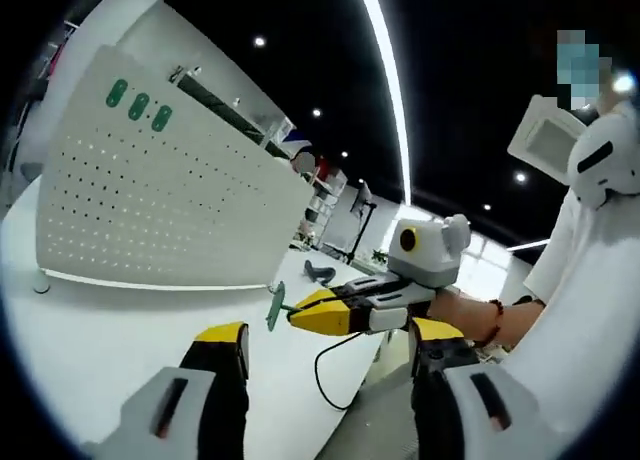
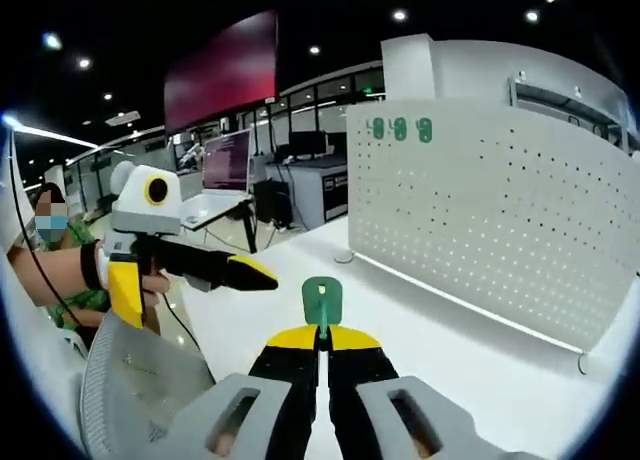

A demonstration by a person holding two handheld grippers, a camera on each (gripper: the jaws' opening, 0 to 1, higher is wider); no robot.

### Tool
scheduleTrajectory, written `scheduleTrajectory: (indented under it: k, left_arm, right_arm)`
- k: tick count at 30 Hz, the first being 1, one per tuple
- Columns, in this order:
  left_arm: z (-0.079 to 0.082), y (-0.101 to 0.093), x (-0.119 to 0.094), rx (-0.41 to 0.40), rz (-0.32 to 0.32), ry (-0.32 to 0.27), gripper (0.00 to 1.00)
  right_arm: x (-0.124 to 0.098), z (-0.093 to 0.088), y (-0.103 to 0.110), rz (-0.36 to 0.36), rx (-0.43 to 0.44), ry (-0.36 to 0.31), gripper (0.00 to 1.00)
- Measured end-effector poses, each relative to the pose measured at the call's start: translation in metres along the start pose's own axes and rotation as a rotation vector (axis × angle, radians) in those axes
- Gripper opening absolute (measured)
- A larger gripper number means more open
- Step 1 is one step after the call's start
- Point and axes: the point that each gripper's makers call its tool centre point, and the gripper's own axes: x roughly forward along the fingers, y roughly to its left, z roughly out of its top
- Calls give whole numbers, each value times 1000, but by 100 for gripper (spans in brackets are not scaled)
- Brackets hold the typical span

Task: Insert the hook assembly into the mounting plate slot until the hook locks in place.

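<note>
My right claw [image 2: 322,336] pinches the green hook [image 2: 322,300] at its tip | my left claw [image 1: 330,348] gapes wide, holding nothing | white board [image 1: 160,195] ahead | left view shows hook [image 1: 275,306] edge-on, right view its flat face

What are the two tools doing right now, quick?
Left tool: open, holding nothing.
Right tool: closed on the green hook, in front of the white pegboard.

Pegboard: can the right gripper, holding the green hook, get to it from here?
Probably yes. The right gripper is shut on the green hook, and bare white table lies between it and the pegboard; nothing blocks the way.
</note>
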Motion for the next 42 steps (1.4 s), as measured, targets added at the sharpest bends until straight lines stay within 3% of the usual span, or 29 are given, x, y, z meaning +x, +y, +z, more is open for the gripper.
scheduleTrajectory:
  k: [3,8,10,19,23,27,31,37,42]
  left_arm:
    - [0,5,-4,77,46,20,71]
    - [1,4,-8,104,76,21,76]
    - [7,7,-10,187,108,10,77]
    - [7,9,-17,237,157,9,89]
    - [9,13,-25,244,181,3,90]
    - [16,19,-32,274,221,-14,100]
    - [24,23,-39,285,228,-28,100]
    - [25,26,-48,292,231,-22,100]
    - [26,30,-51,301,234,-15,100]
  right_arm:
    - [4,4,-7,-34,20,0,0]
    - [8,13,-19,-84,32,-12,0]
    - [10,17,-25,-112,34,-19,0]
    - [18,34,-46,-186,53,-33,0]
    - [22,43,-52,-214,67,-42,0]
    - [27,52,-59,-247,91,-63,0]
    - [30,59,-66,-274,107,-67,0]
    - [33,72,-77,-308,169,-100,0]
    - [37,79,-86,-345,173,-102,0]
